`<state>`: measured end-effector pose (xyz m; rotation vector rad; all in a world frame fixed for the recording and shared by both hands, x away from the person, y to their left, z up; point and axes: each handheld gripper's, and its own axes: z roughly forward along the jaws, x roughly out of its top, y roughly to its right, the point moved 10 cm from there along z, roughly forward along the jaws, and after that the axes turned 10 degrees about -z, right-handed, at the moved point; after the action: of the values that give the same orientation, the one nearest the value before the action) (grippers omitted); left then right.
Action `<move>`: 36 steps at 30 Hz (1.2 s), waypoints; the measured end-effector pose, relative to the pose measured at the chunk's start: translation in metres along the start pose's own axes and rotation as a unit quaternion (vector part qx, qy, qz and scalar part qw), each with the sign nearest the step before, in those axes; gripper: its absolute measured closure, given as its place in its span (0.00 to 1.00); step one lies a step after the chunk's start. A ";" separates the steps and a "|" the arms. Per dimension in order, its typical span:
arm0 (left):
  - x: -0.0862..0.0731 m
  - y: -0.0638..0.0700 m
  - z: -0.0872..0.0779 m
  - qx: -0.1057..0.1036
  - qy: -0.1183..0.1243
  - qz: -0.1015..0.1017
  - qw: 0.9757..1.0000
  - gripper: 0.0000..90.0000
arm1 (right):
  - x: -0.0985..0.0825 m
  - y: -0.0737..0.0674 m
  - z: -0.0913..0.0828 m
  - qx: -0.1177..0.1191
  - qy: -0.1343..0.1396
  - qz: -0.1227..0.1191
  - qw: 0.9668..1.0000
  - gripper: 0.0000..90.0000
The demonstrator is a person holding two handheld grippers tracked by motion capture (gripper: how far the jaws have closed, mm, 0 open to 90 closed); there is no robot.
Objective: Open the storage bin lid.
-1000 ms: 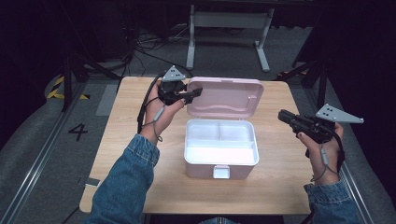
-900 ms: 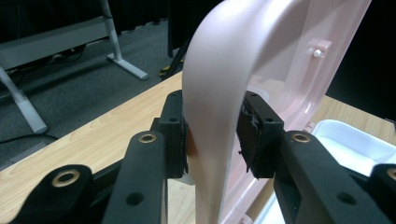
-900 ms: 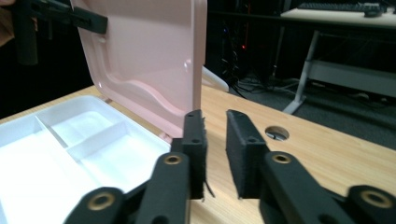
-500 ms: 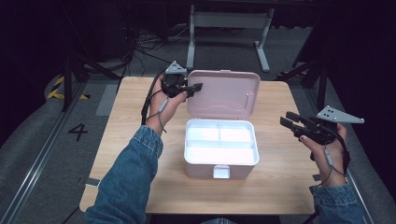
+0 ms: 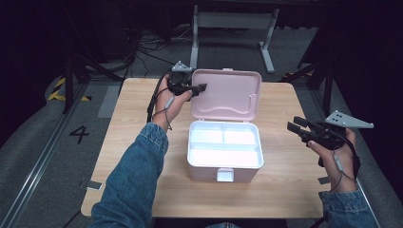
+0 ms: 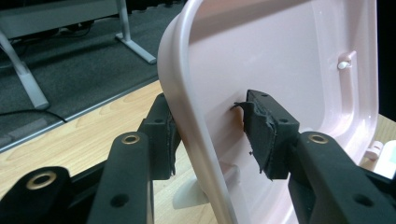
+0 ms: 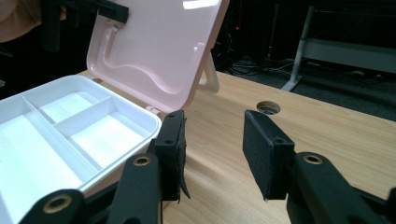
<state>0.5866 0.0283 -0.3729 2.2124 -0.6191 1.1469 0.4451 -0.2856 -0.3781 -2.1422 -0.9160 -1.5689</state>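
My left hand-held gripper (image 6: pixel 210 140) straddles the glossy pink lid's (image 6: pixel 299 60) rounded rim, jaws just loosening; right hand-held gripper (image 7: pixel 212 149) gapes empty above the woodgrain tabletop (image 7: pixel 327 135).

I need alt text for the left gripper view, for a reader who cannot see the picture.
The left hand-held gripper straddles the edge of a pink box lid that stands open; its jaws have just been opening, and a gap shows between the pads and the lid. Behind lie the wooden table and grey floor.
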 end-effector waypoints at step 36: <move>-0.028 -0.029 0.041 0.021 -0.070 -0.055 0.996 0.48 | -0.005 0.001 0.008 0.012 -0.010 0.005 1.000 0.67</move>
<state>0.6136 0.0258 -0.4240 2.3454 -0.5271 0.9643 0.4503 -0.2832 -0.3853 -2.1459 -0.9240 -1.5279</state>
